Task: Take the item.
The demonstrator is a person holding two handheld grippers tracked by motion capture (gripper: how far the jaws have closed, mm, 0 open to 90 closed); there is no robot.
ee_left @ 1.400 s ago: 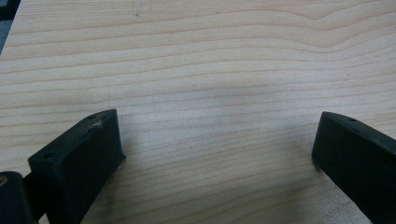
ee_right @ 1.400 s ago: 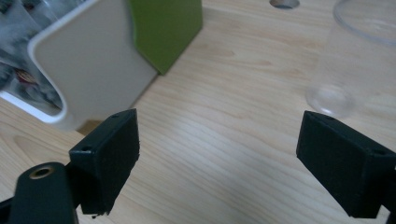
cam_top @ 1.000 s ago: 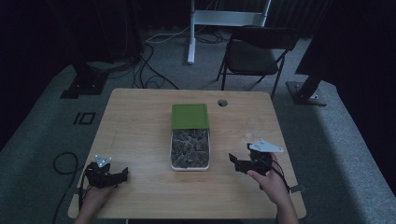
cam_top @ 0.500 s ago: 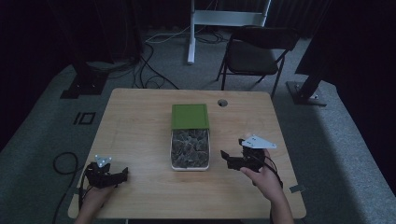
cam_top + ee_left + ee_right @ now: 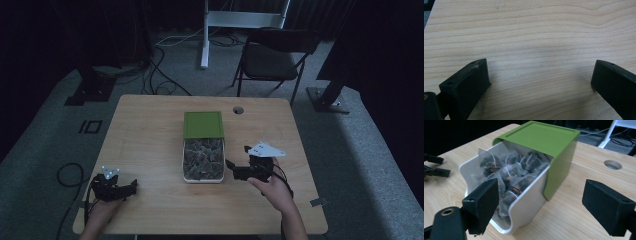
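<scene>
Reaching toward the open box, I have the right gripper [image 5: 235,169] just beside the right wall of the white tray [image 5: 526,205], its jaws spread wide with nothing between them. The tray sits mid-table, pulled partway out of its green sleeve [image 5: 202,124] and heaped with tea bags [image 5: 509,173]. I judge this the approach step: the next move calls for lifting over the tray's rim and closing on a single bag without snagging its neighbours. The left gripper [image 5: 129,186] rests near the table's [image 5: 145,130] front left corner, jaws wide over bare wood, well apart from the box. A cable hole [image 5: 612,165] lies beyond the sleeve; the tray wall is what stands in my way.
</scene>
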